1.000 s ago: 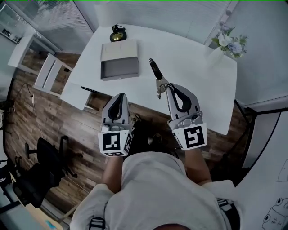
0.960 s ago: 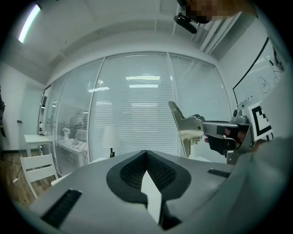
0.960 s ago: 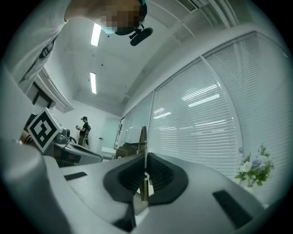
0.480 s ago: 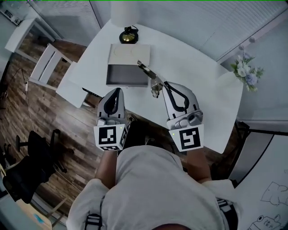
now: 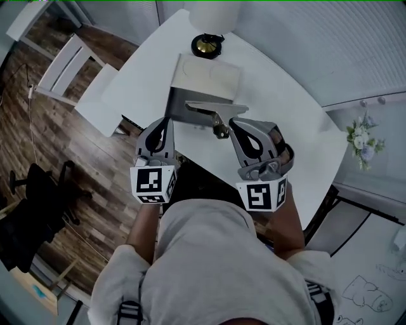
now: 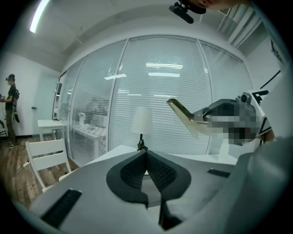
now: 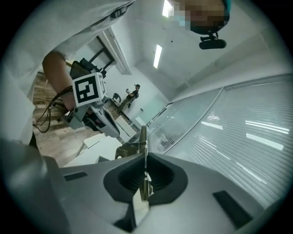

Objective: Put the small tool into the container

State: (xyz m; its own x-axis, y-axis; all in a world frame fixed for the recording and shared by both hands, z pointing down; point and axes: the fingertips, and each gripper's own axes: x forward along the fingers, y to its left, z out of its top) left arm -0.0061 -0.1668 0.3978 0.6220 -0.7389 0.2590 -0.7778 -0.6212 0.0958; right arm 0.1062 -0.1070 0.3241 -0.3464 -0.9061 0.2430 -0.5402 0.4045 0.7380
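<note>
My right gripper (image 5: pixel 229 122) is shut on the small tool (image 5: pixel 212 111), a metal plier-like piece that points left, level above the open grey container (image 5: pixel 179 115). The container's lid (image 5: pixel 209 76) lies flat behind it. In the right gripper view the tool (image 7: pixel 143 139) stands edge-on between the closed pads of the right gripper (image 7: pixel 145 157). My left gripper (image 5: pixel 162 122) hovers at the container's near left corner, shut with nothing in it. The left gripper view shows the left gripper (image 6: pixel 146 154) with its pads together, and the tool (image 6: pixel 183 116) up to the right.
The white table (image 5: pixel 285 120) carries a black round object with a brass centre (image 5: pixel 207 44) and a white lamp (image 5: pixel 214 13) at the back. A white chair (image 5: pixel 63 70) stands to the left, flowers (image 5: pixel 363 138) to the right, a black office chair (image 5: pixel 38 190) on the wood floor.
The right gripper has swung the tool leftward, from right of the container to level above its open part. The left gripper has come up to the container's near left corner.
</note>
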